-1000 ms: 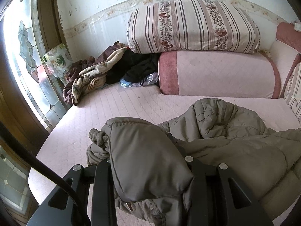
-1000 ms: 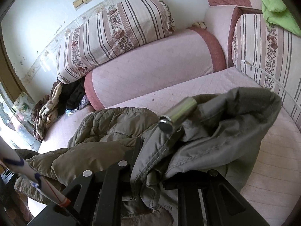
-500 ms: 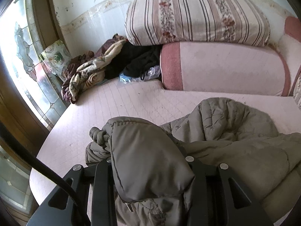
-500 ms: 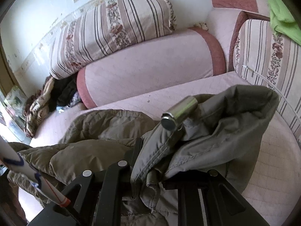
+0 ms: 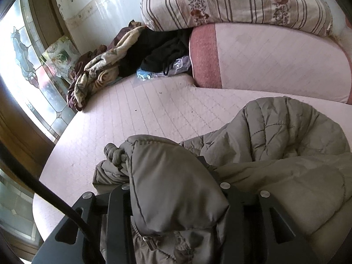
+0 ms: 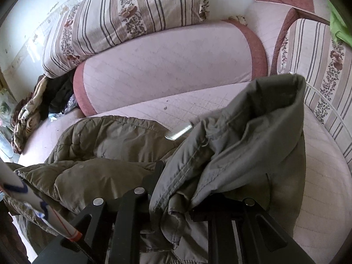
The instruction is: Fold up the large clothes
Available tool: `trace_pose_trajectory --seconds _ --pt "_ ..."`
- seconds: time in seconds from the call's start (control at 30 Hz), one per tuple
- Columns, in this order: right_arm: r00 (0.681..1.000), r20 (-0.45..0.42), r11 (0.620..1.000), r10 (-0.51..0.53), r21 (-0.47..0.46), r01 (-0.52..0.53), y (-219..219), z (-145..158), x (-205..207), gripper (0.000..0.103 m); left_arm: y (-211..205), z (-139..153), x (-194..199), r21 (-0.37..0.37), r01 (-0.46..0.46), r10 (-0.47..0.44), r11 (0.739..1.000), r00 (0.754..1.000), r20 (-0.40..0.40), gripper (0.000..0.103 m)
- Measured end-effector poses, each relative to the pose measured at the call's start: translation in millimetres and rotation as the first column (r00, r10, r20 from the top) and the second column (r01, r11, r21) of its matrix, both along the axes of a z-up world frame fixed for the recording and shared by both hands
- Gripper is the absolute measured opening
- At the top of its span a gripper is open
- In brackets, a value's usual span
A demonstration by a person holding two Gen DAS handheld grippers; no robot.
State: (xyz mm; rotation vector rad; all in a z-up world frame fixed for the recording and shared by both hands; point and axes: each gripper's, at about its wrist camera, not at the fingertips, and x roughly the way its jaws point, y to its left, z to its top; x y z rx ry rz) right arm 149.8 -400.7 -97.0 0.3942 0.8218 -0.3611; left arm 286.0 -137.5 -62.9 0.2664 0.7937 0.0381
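An olive-grey padded jacket (image 5: 275,140) lies bunched on the pink quilted sofa seat (image 5: 154,114). My left gripper (image 5: 173,189) is shut on a puffy fold of the jacket near its knotted cord (image 5: 115,154); the fabric hides the fingertips. In the right wrist view the jacket (image 6: 110,138) spreads to the left. My right gripper (image 6: 193,189) is shut on another edge of the jacket (image 6: 253,132), which stands up over the jaws. A metal cord end (image 6: 179,132) pokes out beside that fold.
A pink bolster (image 5: 264,59) and a striped floral cushion (image 5: 237,0) line the back. A heap of blankets and dark clothes (image 5: 123,50) fills the left corner by a stained-glass window (image 5: 24,50). A striped cushion (image 6: 319,70) stands at the right. A white rod (image 6: 33,202) crosses the lower left.
Both grippers have moved forward and lower over the sofa seat with the jacket still held. The right-hand fold has shifted right and the metal cord end now lies lower and flatter.
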Motion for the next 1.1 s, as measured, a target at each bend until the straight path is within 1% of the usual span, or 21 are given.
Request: trace_pose_trajectory --seconds 0.2,0.33,0.4,0.43,0.47,0.5,0.57,0.6,0.67,0.7,0.77,0.8,0.83,0.87,0.9,0.93,0.97,1.0,1.03,1.07,1.1 --pt "1.000 -0.026 1.000 -0.003 0.018 0.003 -5 -21 11 0.022 -3 -20 11 0.011 -0.004 0.004 1.000 1.000 -0.010 0.044" --pt "0.999 -0.035 1.000 -0.005 0.026 0.006 -6 -30 17 0.023 -2 -26 18 -0.011 -0.023 0.023 1.000 0.999 -0.025 0.047" --pt "0.999 -0.041 1.000 -0.006 0.025 0.007 -6 -32 19 0.024 0 -25 21 -0.024 -0.023 0.022 0.999 0.999 -0.046 0.048" --pt "0.999 -0.042 1.000 -0.006 0.029 0.007 -7 -32 20 0.024 2 -23 23 -0.036 -0.023 0.021 0.999 0.998 -0.059 0.048" --pt "0.999 -0.042 0.999 -0.004 0.037 0.006 -8 -31 20 0.024 6 -20 25 -0.066 -0.024 0.018 0.998 0.997 -0.080 0.048" --pt "0.999 -0.041 0.999 -0.003 0.045 0.005 -9 -30 21 0.024 12 -16 27 -0.106 -0.026 0.015 0.994 0.995 -0.100 0.049" --pt "1.000 -0.021 0.994 -0.005 0.110 0.008 -16 -25 17 0.028 25 -10 29 -0.201 -0.034 0.007 0.979 0.991 -0.134 0.052" --pt "1.000 -0.007 0.989 -0.010 0.147 0.011 -21 -23 15 0.030 34 -6 30 -0.266 -0.039 -0.003 0.963 0.988 -0.156 0.056" --pt "1.000 0.018 0.974 -0.021 0.225 0.017 -30 -20 10 0.034 50 -2 32 -0.369 -0.060 -0.015 0.927 0.980 -0.197 0.059" --pt "0.999 0.025 0.969 -0.025 0.247 0.018 -32 -19 8 0.035 58 -1 33 -0.419 -0.077 -0.019 0.905 0.975 -0.221 0.061" --pt "0.999 0.034 0.963 -0.025 0.270 0.015 -34 -16 5 0.038 70 0 33 -0.476 -0.103 -0.023 0.874 0.968 -0.251 0.062" --pt "0.999 0.039 0.962 -0.021 0.272 0.009 -33 -14 4 0.039 73 0 33 -0.492 -0.110 -0.025 0.864 0.965 -0.260 0.063" --pt "0.999 0.044 0.962 -0.015 0.272 0.003 -32 -12 3 0.044 75 1 30 -0.511 -0.117 -0.029 0.851 0.963 -0.269 0.063" --pt "0.999 0.054 0.962 -0.010 0.274 -0.005 -31 -9 2 0.053 78 3 29 -0.534 -0.122 -0.036 0.837 0.960 -0.276 0.063" --pt "0.998 0.070 0.960 -0.007 0.280 -0.013 -30 -5 0 0.057 83 5 29 -0.566 -0.124 -0.050 0.815 0.959 -0.281 0.064" --pt "0.996 0.087 0.959 -0.008 0.284 -0.018 -29 -1 -2 0.067 85 7 29 -0.582 -0.123 -0.058 0.804 0.958 -0.282 0.065" --pt "0.995 0.101 0.958 -0.012 0.285 -0.017 -27 3 -4 0.072 90 10 29 -0.614 -0.124 -0.071 0.779 0.956 -0.283 0.065" --pt "0.993 0.118 0.959 -0.021 0.282 -0.013 -27 9 -6 0.075 92 14 28 -0.634 -0.125 -0.079 0.764 0.956 -0.284 0.067" --pt "0.991 0.131 0.960 -0.026 0.279 -0.012 -26 14 -8 0.080 96 17 28 -0.656 -0.127 -0.088 0.744 0.954 -0.285 0.068" --pt "0.989 0.146 0.964 -0.033 0.265 -0.007 -26 21 -10 0.083 99 20 27 -0.677 -0.131 -0.096 0.724 0.953 -0.288 0.068" --pt "0.987 0.154 0.967 -0.036 0.254 -0.005 -26 26 -11 0.083 101 22 27 -0.691 -0.135 -0.102 0.710 0.951 -0.290 0.069"
